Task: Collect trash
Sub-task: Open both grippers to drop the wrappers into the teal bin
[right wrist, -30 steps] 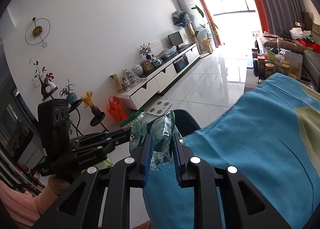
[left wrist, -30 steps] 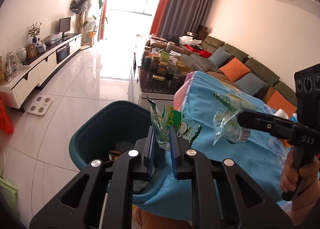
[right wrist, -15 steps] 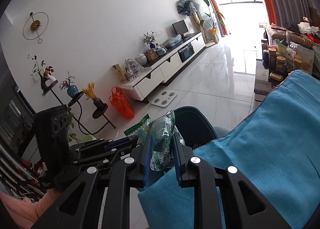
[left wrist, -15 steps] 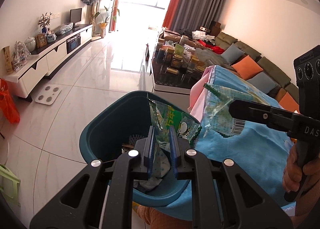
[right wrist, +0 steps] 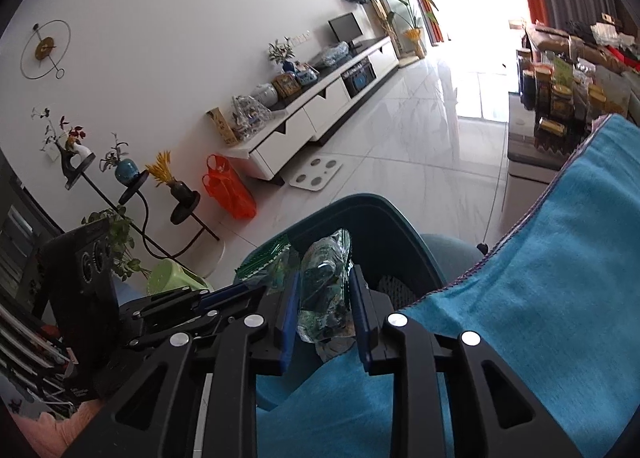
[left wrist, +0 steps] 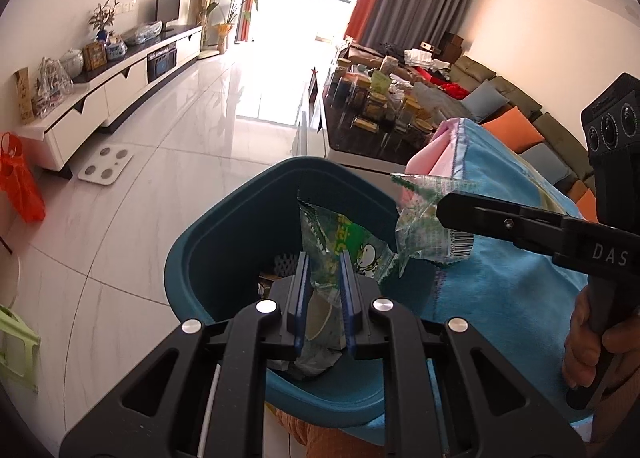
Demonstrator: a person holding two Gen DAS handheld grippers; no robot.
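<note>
A teal trash bin (left wrist: 224, 225) stands on the white floor beside a blue cloth; it also shows in the right wrist view (right wrist: 380, 213). My left gripper (left wrist: 324, 278) is shut on a green snack wrapper (left wrist: 344, 246) and holds it over the bin's opening. My right gripper (right wrist: 323, 294) is shut on a crumpled clear-green wrapper (right wrist: 324, 290) over the bin's rim; that wrapper also shows in the left wrist view (left wrist: 424, 234). Several scraps lie inside the bin (left wrist: 320, 346).
A blue cloth (left wrist: 512, 290) covers the surface to the right of the bin. A coffee table (left wrist: 380, 113) crowded with jars stands behind. A white TV cabinet (left wrist: 112, 93), a scale (left wrist: 106, 165), an orange bag (left wrist: 20, 177) and a green stool (right wrist: 172, 278) lie left.
Both grippers have moved with their wrappers from above the blue cloth to over the bin, and tilted downward; the bin's inside fills more of both views.
</note>
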